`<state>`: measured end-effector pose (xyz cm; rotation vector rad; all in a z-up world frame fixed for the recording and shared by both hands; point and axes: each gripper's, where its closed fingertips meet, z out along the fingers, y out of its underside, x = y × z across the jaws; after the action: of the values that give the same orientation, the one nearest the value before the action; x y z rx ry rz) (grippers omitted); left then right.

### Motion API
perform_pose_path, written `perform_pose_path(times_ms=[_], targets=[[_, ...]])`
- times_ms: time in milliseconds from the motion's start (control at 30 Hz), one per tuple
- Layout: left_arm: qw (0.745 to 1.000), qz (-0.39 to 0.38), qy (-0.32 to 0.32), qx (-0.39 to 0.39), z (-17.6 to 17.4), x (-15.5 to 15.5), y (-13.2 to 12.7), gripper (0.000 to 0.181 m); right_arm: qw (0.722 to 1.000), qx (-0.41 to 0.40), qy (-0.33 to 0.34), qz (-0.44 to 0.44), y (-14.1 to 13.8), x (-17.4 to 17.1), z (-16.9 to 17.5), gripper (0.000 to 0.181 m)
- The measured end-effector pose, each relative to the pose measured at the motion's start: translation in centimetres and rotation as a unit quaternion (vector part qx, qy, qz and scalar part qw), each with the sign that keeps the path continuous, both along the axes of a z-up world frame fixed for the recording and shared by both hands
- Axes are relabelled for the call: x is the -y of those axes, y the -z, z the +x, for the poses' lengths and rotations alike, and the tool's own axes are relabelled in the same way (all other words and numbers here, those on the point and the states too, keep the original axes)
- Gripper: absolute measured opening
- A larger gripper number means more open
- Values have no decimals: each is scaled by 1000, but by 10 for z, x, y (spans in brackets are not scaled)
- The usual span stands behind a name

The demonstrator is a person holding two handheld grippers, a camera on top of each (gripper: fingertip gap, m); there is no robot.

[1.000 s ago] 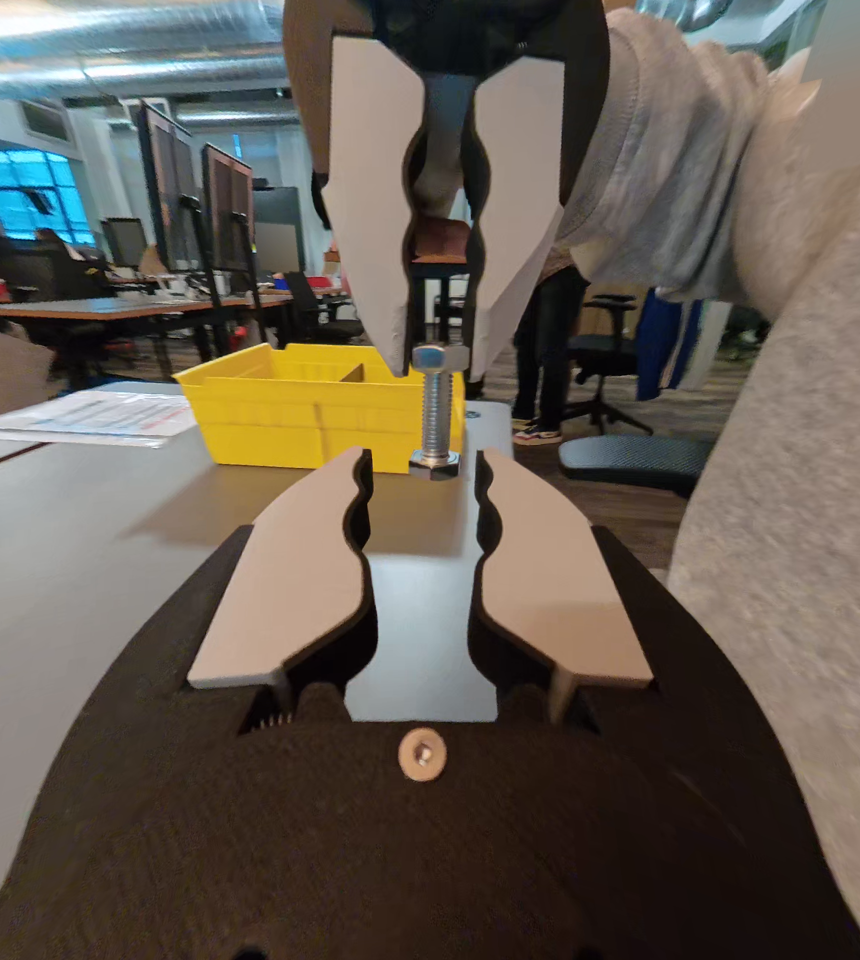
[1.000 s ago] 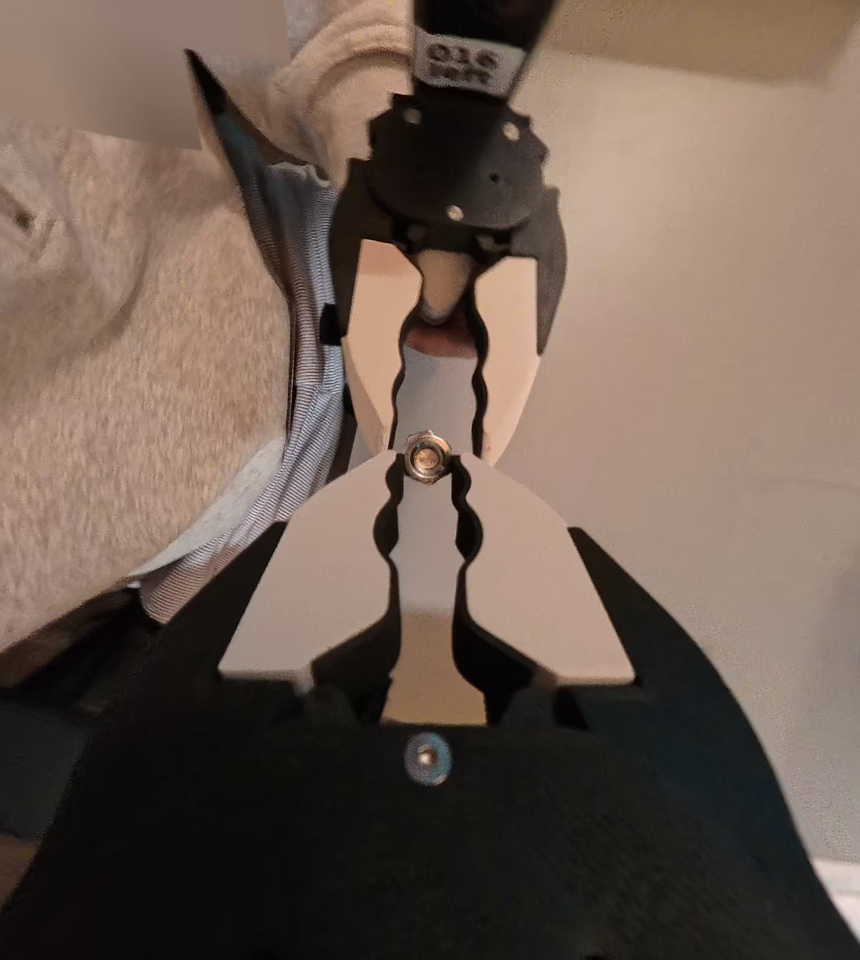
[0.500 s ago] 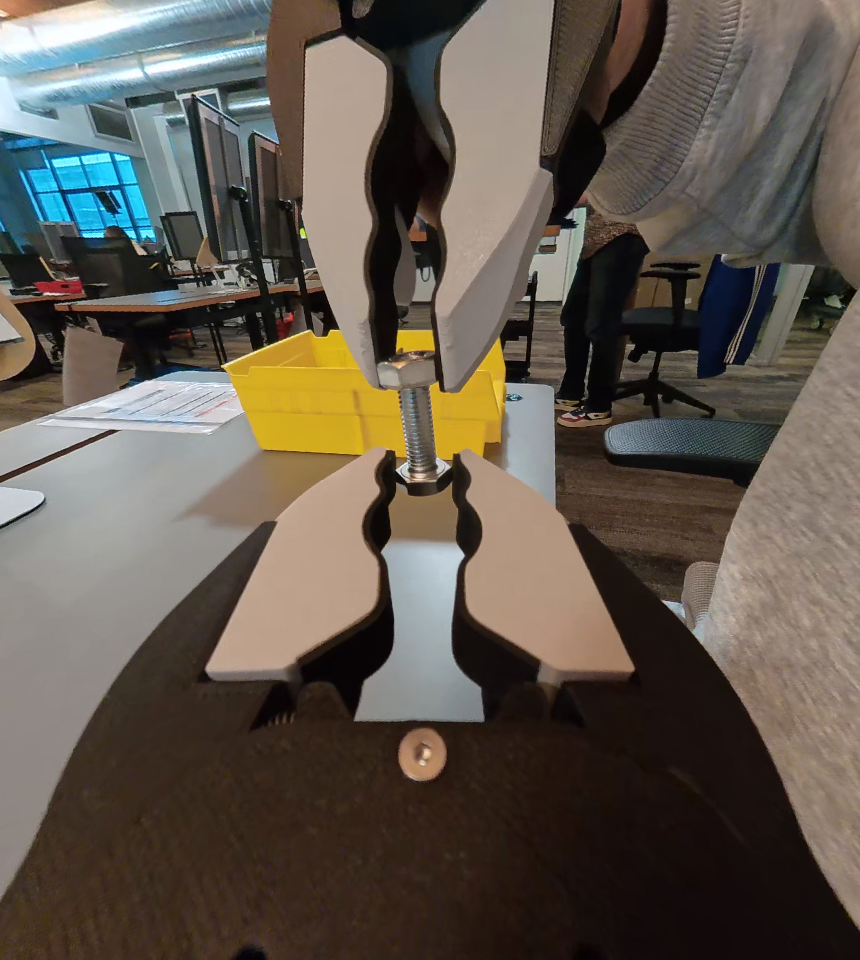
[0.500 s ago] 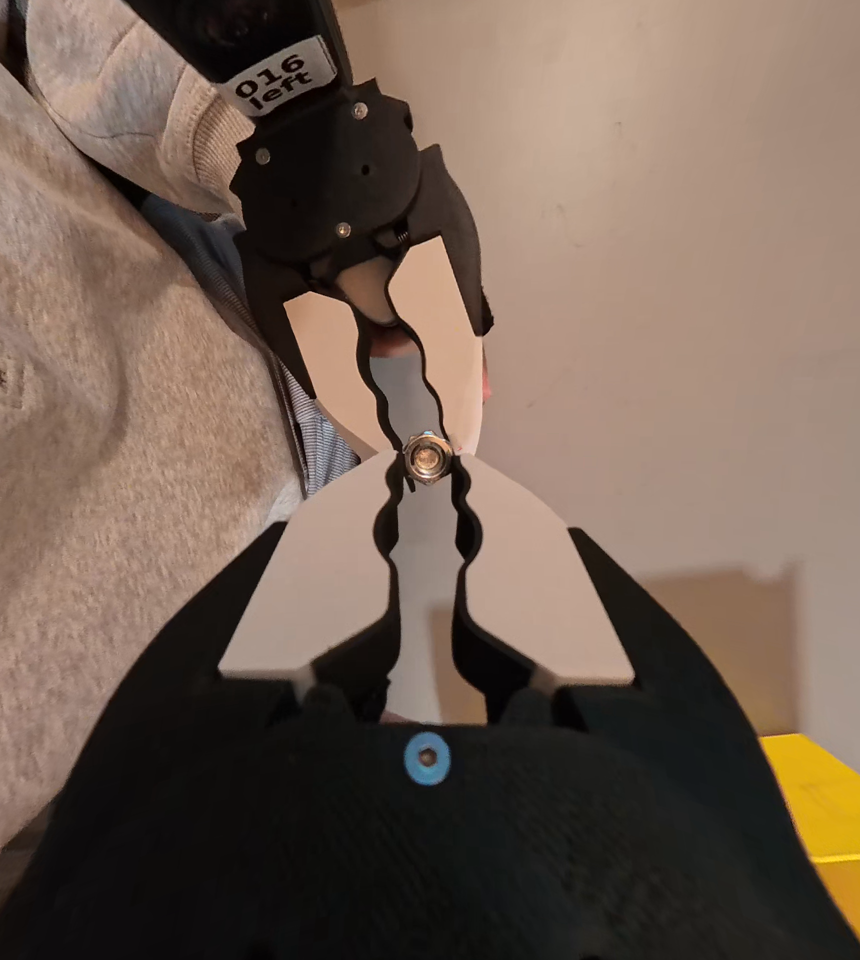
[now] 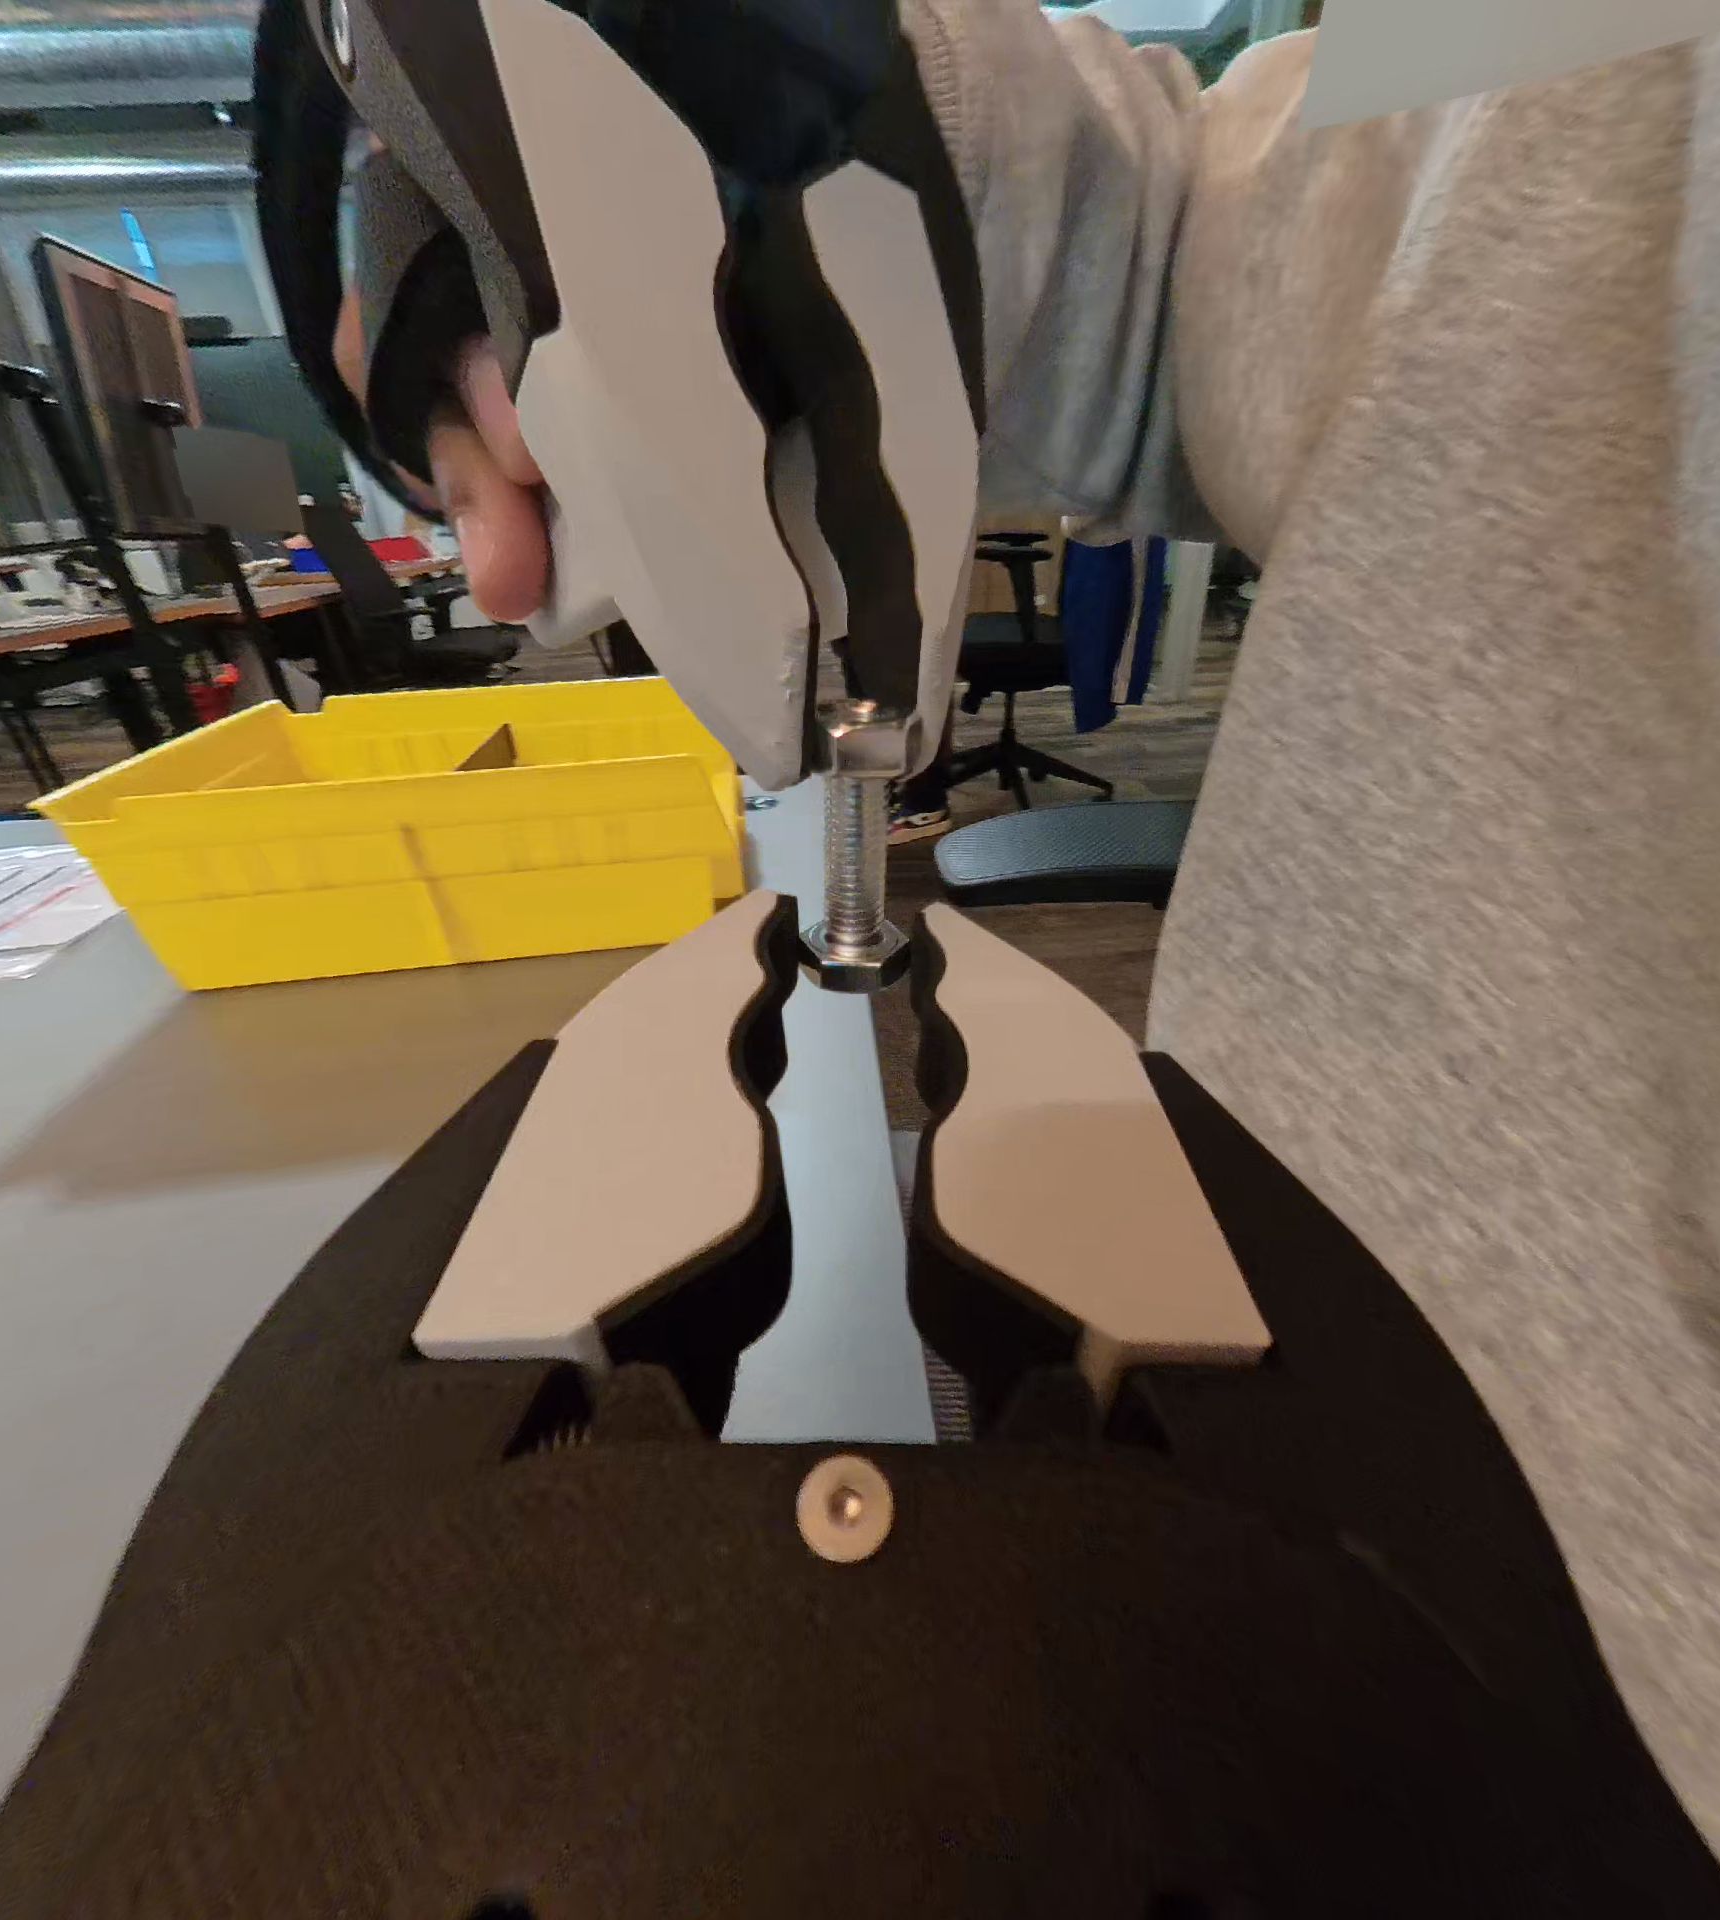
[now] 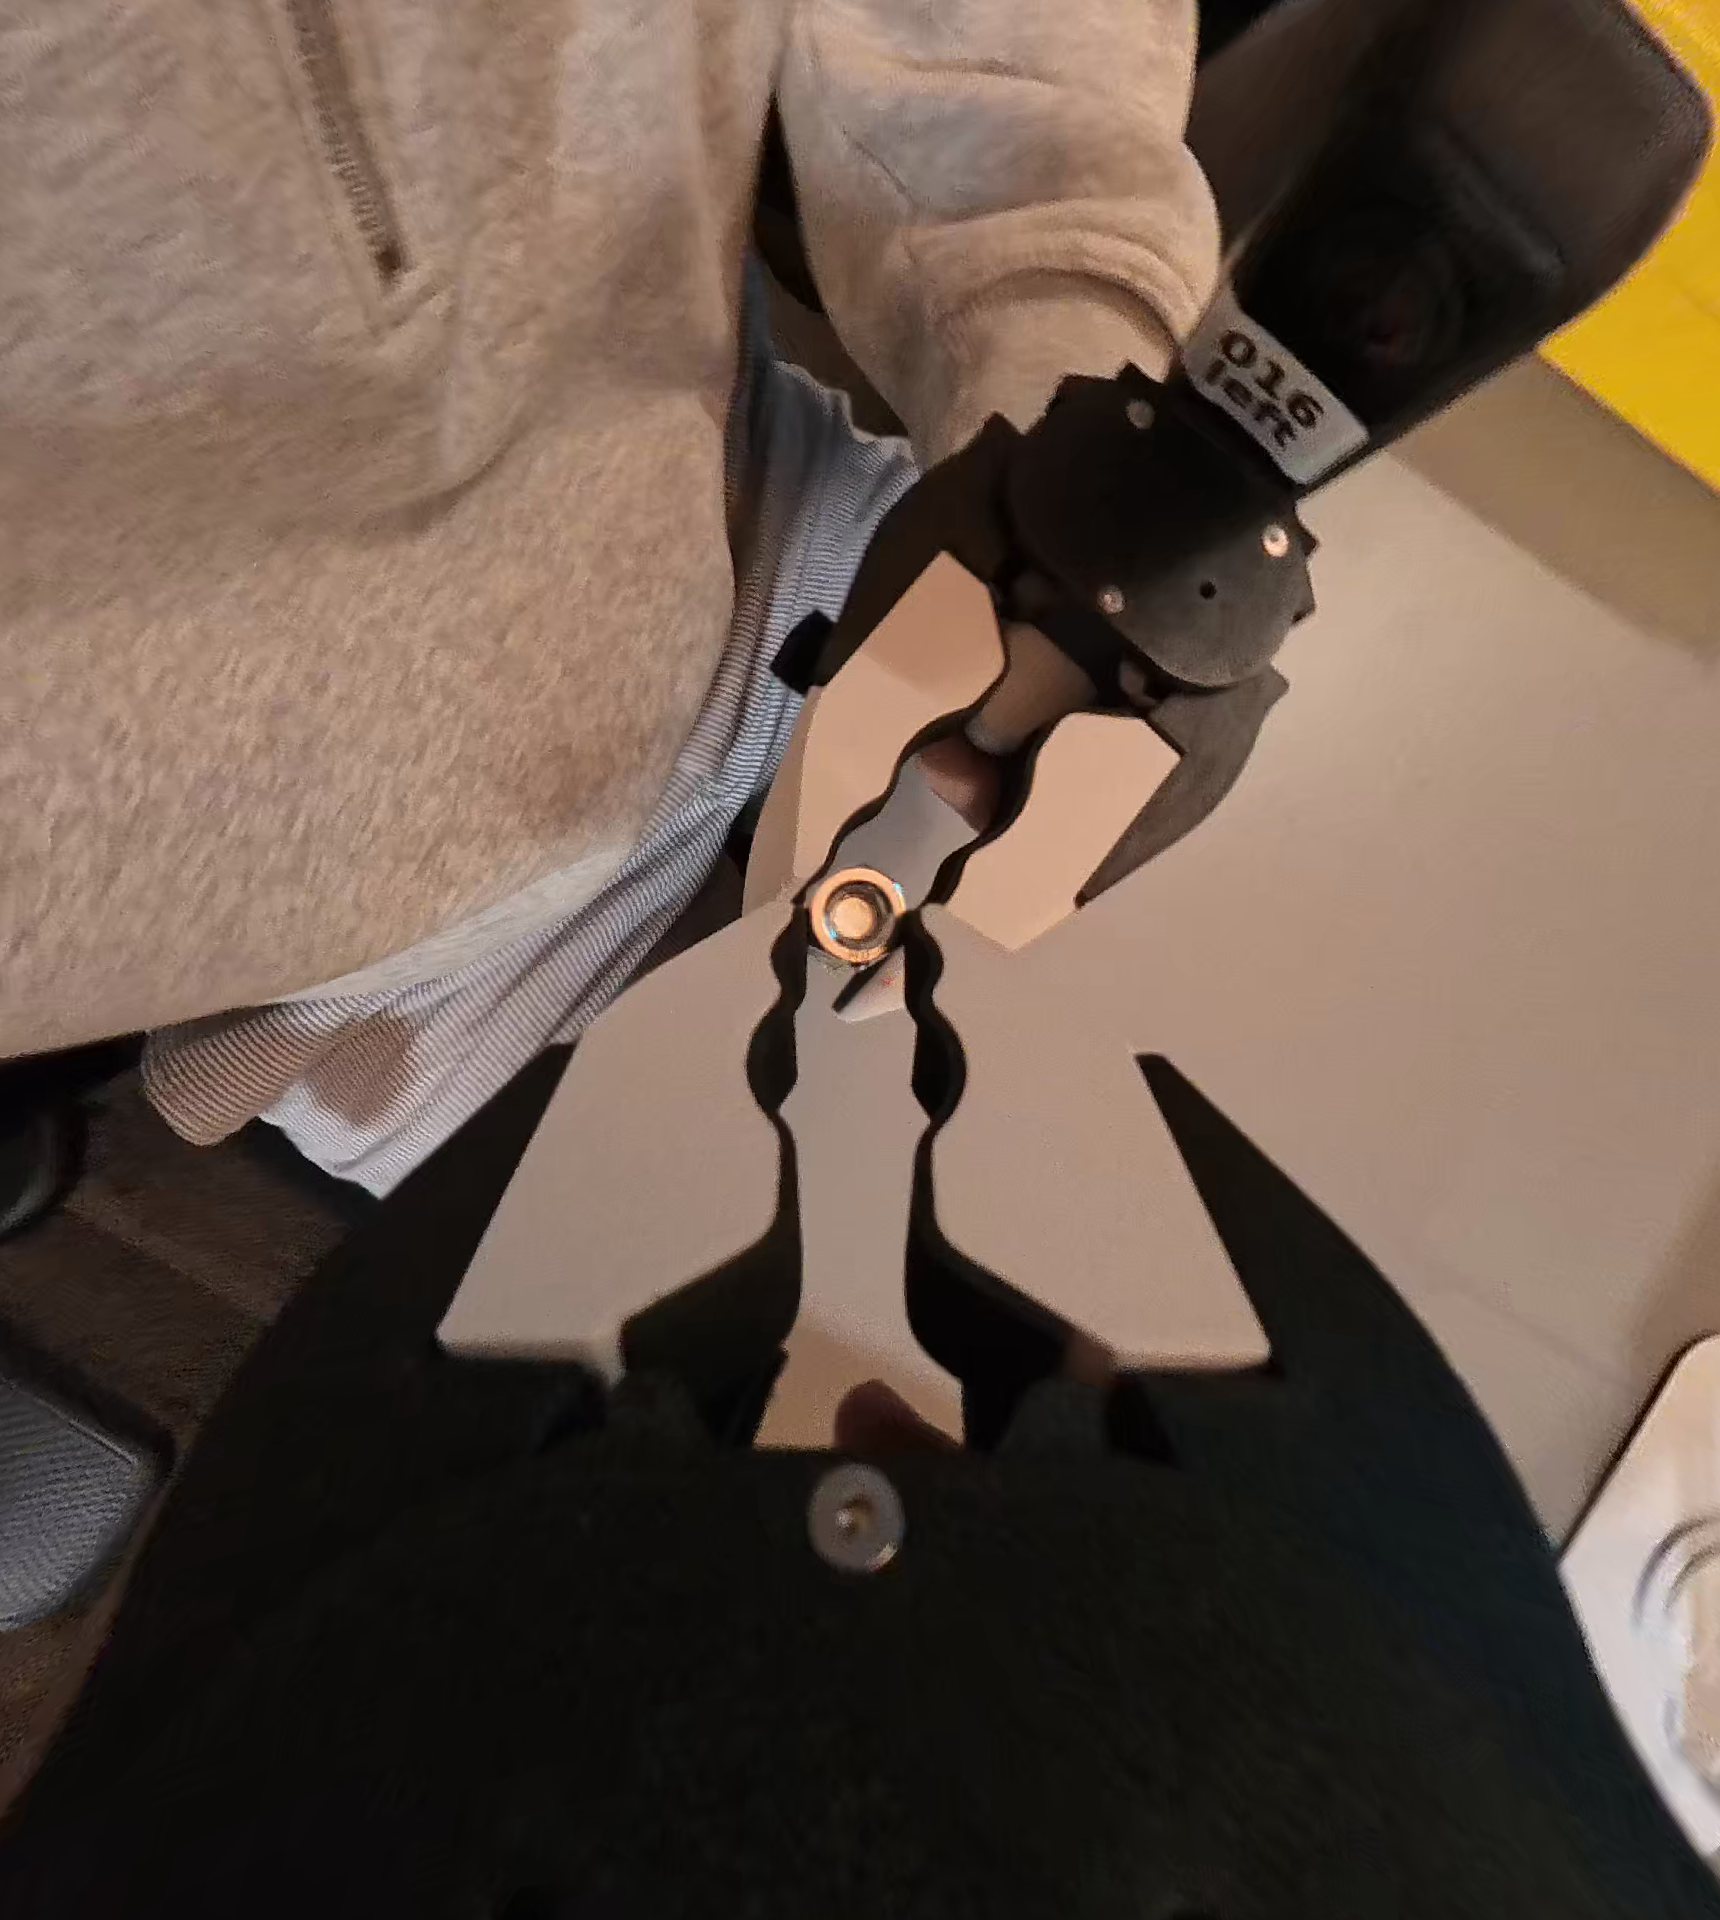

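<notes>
Above grey table [image 5: 160, 1143], nut [image 5: 851, 958] pinched in left gripper [image 5: 851, 930], bolt [image 5: 854, 852] head clamped in right gripper [image 5: 861, 732]; liable to slip or tilt should either grip slacken.

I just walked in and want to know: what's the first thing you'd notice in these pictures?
A shiny bolt stands upright in the middle, pinched at both ends. The right gripper comes down from above and clamps its head, while the left gripper holds the nut at its bottom. Behind them, on the grey table, sits a bright yellow bin.
</notes>
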<state>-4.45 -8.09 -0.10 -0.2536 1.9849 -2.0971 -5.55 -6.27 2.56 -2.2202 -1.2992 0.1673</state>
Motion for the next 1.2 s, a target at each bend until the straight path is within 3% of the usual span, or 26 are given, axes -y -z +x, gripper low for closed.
perform_pose_path(times_ms=[400,533,700,833,1033,1200], targets=[[985,-56,134,-95,-26,2,-9,20,998,-32,-53,33,-7,8,-13,18],[992,-61,76,-75,-11,-1,-8,21,999,-18,-10,25,-5,4,0,18],[998,-34,-5,-50,9,-5,-2,52,992,-5,123,-33,1,1,27,18],[995,3,-103,-9,29,-12,2,48,963,-47,244,-106,4,-3,37,18],[982,55,-178,19,43,-17,12,39,946,-50,309,-85,-1,-16,49,18],[977,40,-207,12,50,-25,8,32,924,-58,365,-99,4,-19,51,18]])
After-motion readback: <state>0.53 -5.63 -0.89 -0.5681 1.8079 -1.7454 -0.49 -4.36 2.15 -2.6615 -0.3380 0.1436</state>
